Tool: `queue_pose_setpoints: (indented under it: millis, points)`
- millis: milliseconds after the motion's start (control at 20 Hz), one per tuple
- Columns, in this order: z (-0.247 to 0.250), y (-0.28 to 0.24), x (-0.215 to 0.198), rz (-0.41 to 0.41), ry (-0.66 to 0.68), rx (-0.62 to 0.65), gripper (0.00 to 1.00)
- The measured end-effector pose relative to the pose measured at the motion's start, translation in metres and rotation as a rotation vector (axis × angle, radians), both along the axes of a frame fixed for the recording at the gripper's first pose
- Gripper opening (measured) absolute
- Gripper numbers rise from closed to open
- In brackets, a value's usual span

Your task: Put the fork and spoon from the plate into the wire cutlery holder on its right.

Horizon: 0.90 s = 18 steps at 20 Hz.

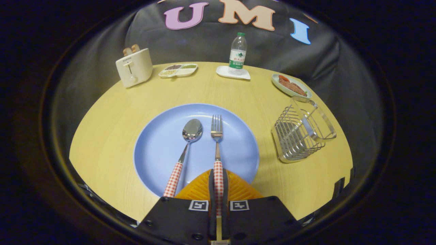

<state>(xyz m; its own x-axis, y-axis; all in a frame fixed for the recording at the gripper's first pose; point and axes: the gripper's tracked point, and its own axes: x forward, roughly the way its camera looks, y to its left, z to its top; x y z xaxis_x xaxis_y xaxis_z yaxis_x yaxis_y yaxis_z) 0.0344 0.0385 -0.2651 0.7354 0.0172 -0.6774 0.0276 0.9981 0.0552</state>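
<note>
Down on the blue plate (156, 143), the gripper (218, 185) pinches the fork (216, 136) handle; the spoon (190, 132) lies alongside.

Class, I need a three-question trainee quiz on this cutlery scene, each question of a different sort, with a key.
1. True or false: the gripper is closed on the fork handle.
2. Which utensil lies untouched on the blue plate? A) spoon B) knife C) chopsticks
3. Fill in: the wire cutlery holder stands to the ___ of the plate.

Key: 1 true; 2 A; 3 right
</note>
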Motion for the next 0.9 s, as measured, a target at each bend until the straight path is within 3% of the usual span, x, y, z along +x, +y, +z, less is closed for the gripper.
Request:
queue_pose_setpoints:
  millis: [450, 900]
  points:
    - [0.055, -0.012, -0.007, -0.092, 0.104, -0.054, 0.09]
    - [0.123, -0.066, -0.048, -0.252, 0.425, -0.068, 0.09]
